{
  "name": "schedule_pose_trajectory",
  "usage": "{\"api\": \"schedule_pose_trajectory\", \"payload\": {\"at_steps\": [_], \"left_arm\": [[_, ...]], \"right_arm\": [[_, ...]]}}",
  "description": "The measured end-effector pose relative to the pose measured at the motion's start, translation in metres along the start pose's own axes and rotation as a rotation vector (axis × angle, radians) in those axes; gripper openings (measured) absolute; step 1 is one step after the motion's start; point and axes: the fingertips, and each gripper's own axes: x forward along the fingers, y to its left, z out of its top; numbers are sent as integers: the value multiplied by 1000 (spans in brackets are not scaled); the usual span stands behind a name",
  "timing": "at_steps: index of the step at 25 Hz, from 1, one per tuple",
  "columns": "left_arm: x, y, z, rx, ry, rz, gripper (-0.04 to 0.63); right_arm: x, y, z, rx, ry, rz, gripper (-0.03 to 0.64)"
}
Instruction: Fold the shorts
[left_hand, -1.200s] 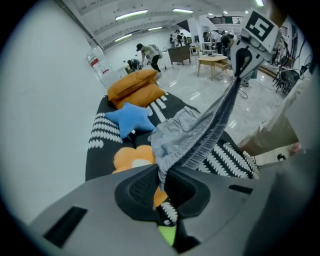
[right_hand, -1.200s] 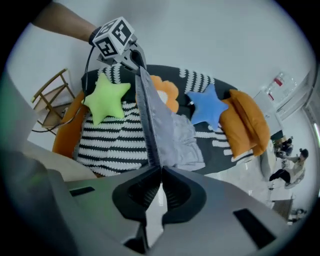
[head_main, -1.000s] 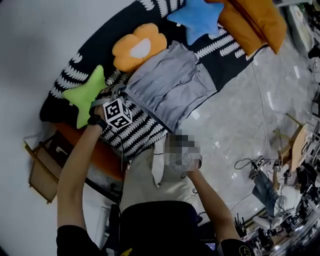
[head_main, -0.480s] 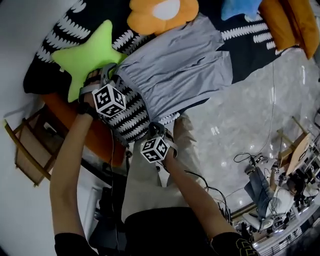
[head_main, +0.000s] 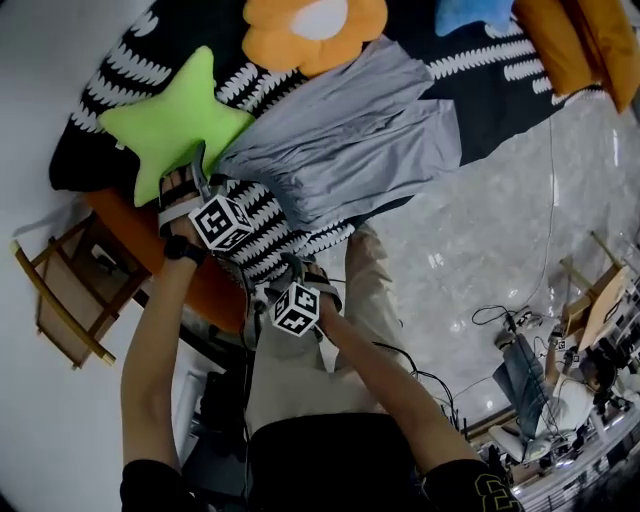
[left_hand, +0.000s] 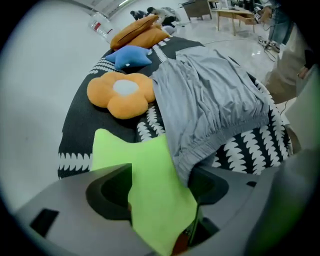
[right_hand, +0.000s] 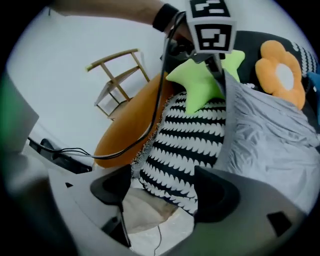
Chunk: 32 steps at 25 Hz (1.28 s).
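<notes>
Lying crumpled on patterned blanket (head_main: 290, 240), grey shorts (head_main: 350, 140), green star cushion (head_main: 175, 120) alongside

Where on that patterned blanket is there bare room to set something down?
Bare black-and-white patterned blanket shows along the near edge, in front of the grey shorts. Another patch lies between the shorts and the orange pillow. The far side is crowded: green star cushion, orange flower cushion and blue star cushion sit close along the shorts.

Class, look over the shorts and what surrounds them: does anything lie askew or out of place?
Yes. The shorts lie rumpled and slantwise on the blanket, one corner at its edge. A green star cushion sits right by their waistband, crowding the folding space.
</notes>
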Motion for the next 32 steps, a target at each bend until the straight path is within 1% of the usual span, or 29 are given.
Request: {"api": "schedule_pose_trajectory", "payload": {"at_steps": [2, 3, 4, 6, 8, 10, 12, 13, 14, 15, 16, 17, 18, 19, 20, 21, 22, 23, 24, 25, 26, 27, 28, 30, 31, 32], "left_arm": [[-4, -5, -11, -75, 19, 22, 350], [-6, -7, -16, -130, 26, 38, 351], [-9, -8, -22, -199, 30, 53, 351], [-13, -15, -33, -376, 35, 69, 357], [-14, -30, -44, -561, 56, 50, 359], [-14, -57, -57, -700, 102, 7, 364], [-17, -91, -72, -806, 169, -30, 368], [-19, -108, -78, -847, 204, -45, 370], [-21, -123, -83, -867, 234, -57, 371], [-22, -134, -83, -846, 249, -63, 374], [-22, -140, -78, -771, 245, -61, 374], [-19, -141, -66, -647, 216, -58, 374], [-14, -139, -47, -494, 170, -59, 382], [-8, -137, -27, -339, 120, -70, 407], [-6, -136, -10, -197, 75, -98, 456], [-6, -138, 0, -80, 39, -146, 499], [-11, -142, 4, -5, 8, -220, 528], [-18, -146, 6, 9, -20, -321, 535], [-25, -149, 6, -51, -47, -433, 535], [-29, -145, 5, -175, -67, -529, 540], [-30, -134, 2, -322, -74, -584, 545], [-27, -116, -5, -442, -70, -588, 549], [-23, -99, -12, -511, -66, -561, 549], [-23, -85, -22, -567, -76, -517, 549], [-27, -91, -24, -584, -75, -515, 549], [-31, -105, -24, -574, -63, -527, 549]], "right_arm": [[-16, -31, -19, 41, -19, -30, 400], [-26, -53, -32, 70, -21, -54, 396], [-38, -79, -48, 95, -17, -83, 393], [-67, -137, -84, 121, 3, -159, 388], [-102, -199, -124, 138, 38, -258, 385], [-137, -258, -163, 154, 78, -363, 376], [-171, -310, -201, 142, 132, -465, 354], [-185, -333, -220, 125, 168, -507, 346], [-195, -352, -236, 104, 204, -534, 342], [-201, -368, -250, 85, 235, -545, 341], [-204, -380, -260, 69, 259, -543, 341], [-208, -390, -267, 58, 274, -538, 339], [-211, -398, -273, 51, 284, -534, 339], [-215, -403, -276, 46, 290, -530, 337], [-217, -404, -277, 38, 297, -523, 337], [-216, -401, -275, 26, 304, -511, 337], [-211, -395, -272, 8, 310, -494, 337], [-205, -388, -267, -10, 314, -475, 337], [-199, -380, -263, -25, 315, -458, 337], [-196, -373, -258, -31, 311, -445, 337], [-194, -367, -253, -30, 302, -438, 337], [-193, -363, -248, -21, 291, -435, 337], [-193, -360, -245, -8, 281, -436, 337], [-193, -357, -245, 16, 272, -441, 337], [-193, -358, -246, 23, 271, -448, 336], [-193, -360, -247, 27, 271, -458, 333]]}}
